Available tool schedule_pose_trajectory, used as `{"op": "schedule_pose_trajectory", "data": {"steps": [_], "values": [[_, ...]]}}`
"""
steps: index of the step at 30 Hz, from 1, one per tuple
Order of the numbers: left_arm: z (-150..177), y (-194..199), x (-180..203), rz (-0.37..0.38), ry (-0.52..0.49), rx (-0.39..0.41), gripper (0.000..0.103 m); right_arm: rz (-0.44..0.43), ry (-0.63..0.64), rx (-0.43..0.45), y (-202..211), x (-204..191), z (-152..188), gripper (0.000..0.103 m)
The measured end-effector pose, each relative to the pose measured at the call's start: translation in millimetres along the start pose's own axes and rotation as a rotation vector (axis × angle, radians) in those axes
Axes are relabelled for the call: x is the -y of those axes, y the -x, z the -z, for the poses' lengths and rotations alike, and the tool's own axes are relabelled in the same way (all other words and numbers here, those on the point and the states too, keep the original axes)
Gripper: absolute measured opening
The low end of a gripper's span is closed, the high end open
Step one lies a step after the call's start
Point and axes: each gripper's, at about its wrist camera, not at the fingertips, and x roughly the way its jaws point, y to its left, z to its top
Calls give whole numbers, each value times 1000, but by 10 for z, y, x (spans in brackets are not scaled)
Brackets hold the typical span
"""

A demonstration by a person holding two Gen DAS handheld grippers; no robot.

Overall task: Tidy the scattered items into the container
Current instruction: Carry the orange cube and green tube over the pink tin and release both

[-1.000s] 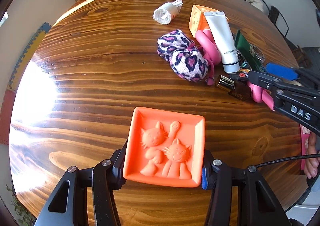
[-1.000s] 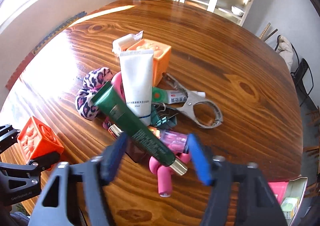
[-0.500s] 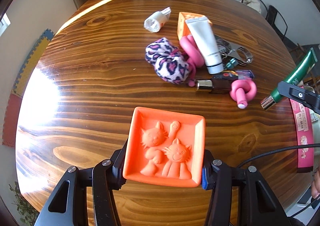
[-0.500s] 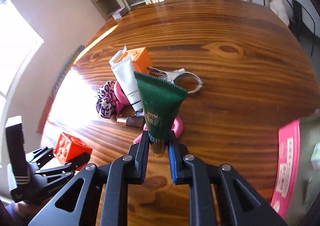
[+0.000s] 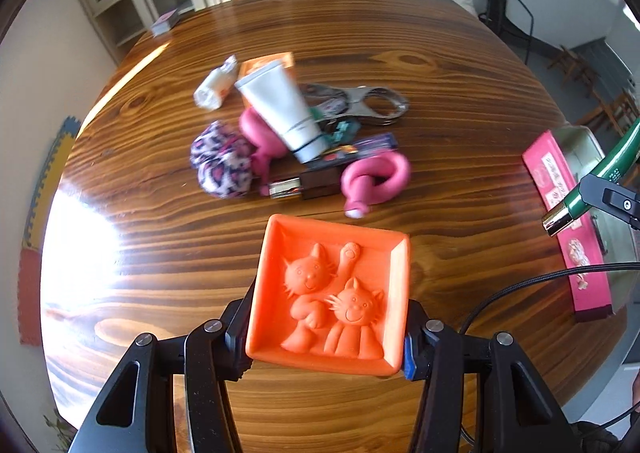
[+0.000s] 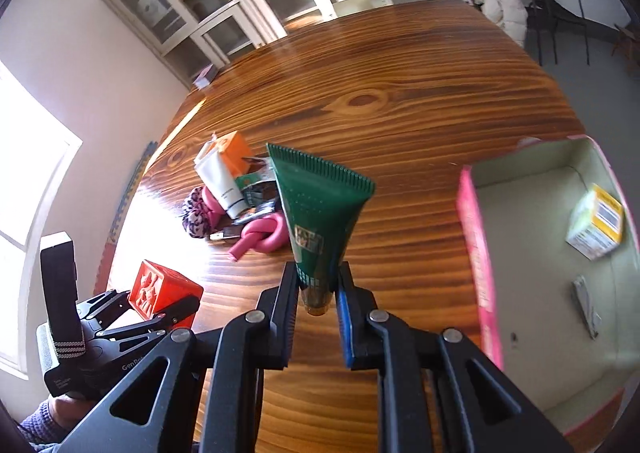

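My left gripper (image 5: 326, 329) is shut on an orange cat-relief block (image 5: 330, 293), held above the wooden table (image 5: 460, 93); the block also shows in the right wrist view (image 6: 160, 291). My right gripper (image 6: 318, 281) is shut on a green tube (image 6: 320, 205), held upright just left of the pink-walled box (image 6: 476, 253); the tube also shows in the left wrist view (image 5: 592, 181). A pile lies mid-table: white tube (image 5: 280, 109), leopard scrunchie (image 5: 222, 165), pink knotted foam (image 5: 376, 177), orange box (image 5: 266, 63), metal clamp (image 5: 368, 101).
The box holds a yellow-white carton (image 6: 596, 223) and a small grey item (image 6: 586, 305). A white wrapped item (image 5: 214, 87) lies by the pile. A small box (image 5: 164, 21) sits at the table's far edge. Cabinets and chairs stand behind.
My right gripper closed on the green tube, lifted it from the pile and carried it right to the pink box. My left gripper kept the orange block and drew back a little.
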Motion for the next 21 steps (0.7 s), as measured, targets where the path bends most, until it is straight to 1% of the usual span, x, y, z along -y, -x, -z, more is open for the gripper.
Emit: {"op": "schedule_pose_trajectory", "data": {"steps": [5, 11, 17, 21], "values": [[-65, 72, 395, 17, -64, 18, 55, 24, -79, 21, 287, 411, 114, 20], [-158, 118, 850, 45, -132, 33, 55, 64, -125, 39, 592, 811, 222, 20], [-264, 189, 1292, 85, -184, 61, 55, 89, -123, 23, 760, 1058, 282, 20], [-349, 225, 1610, 133, -203, 73, 55, 103, -128, -5, 785, 1234, 314, 20]]}}
